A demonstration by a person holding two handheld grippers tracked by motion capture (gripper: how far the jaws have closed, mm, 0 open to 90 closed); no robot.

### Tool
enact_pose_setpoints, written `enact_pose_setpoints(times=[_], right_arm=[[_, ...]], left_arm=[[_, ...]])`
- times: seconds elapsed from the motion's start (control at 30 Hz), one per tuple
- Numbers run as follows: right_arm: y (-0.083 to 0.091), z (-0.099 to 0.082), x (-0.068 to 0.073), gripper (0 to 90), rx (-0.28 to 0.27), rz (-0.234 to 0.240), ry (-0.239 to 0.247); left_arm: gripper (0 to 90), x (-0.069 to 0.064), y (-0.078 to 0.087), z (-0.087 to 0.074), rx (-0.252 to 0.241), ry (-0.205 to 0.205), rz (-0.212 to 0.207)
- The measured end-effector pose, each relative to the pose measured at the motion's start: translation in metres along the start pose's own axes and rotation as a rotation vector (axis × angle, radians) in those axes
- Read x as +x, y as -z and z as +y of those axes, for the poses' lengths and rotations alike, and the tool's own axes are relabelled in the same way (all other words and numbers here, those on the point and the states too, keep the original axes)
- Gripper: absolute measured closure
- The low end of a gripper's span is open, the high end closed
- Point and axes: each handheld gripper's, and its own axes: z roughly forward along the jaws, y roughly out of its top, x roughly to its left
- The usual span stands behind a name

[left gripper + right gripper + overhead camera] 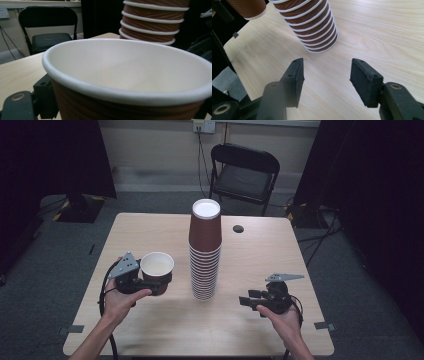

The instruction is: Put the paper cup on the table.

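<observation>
While unlabelled, cup [157,264] in left tongs [161,282]

Light wooden table [150,330] (round dark hole near far edge), tall stack of brown cups [205,252] at centre

So the left gripper [105,110] has a brown ribbed paper cup [125,75] clamped between its jaws, mouth up. White rolled rim, plain white inside with a seam running down it. One black jaw peeks out at the lower left, pressed right against the cup's side; the other one's hidden behind the cup. Past the jaws, beyond the cup's far rim, is the bottom of a cup stack [152,22] on the light wood table [20,72]. Farther off to the left sits a black folding chair [47,27].
</observation>
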Motion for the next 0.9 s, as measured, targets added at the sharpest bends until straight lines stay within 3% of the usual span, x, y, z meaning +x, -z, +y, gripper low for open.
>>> enact_pose_setpoints(times=[0.1,0.17,0.27,0.33,0.47,0.6,0.87,0.9], right_arm=[[-0.001,-0.004,-0.001,43.5,0.006,-0.003,0.005],[-0.002,-0.006,-0.004,38.8,0.0,-0.01,0.009],[-0.003,-0.011,-0.009,32.0,-0.01,-0.072,-0.022],[-0.003,-0.015,-0.014,28.5,-0.031,-0.092,-0.032],[0.0,-0.02,-0.021,25.0,-0.054,-0.114,-0.044],[0.006,-0.024,-0.024,25.3,-0.065,-0.13,-0.054],[0.006,-0.023,-0.024,26.0,-0.074,-0.129,-0.054],[0.005,-0.023,-0.023,26.1,-0.072,-0.13,-0.054]], left_arm=[[10.7,0.006,-0.006,-0.002,-0.008,0.019,0.022],[10.7,0.009,-0.011,-0.003,0.0,0.01,0.038],[10.7,0.015,-0.017,-0.005,0.001,0.01,0.052],[10.9,0.02,-0.021,-0.005,0.024,0.016,0.053],[10.9,0.031,-0.025,-0.002,0.004,0.015,0.101],[10.9,0.037,-0.032,-0.006,-0.017,-0.006,0.125],[10.6,0.052,-0.045,-0.016,0.003,0.028,0.172],[10.6,0.053,-0.046,-0.017,-0.001,0.047,0.172]])
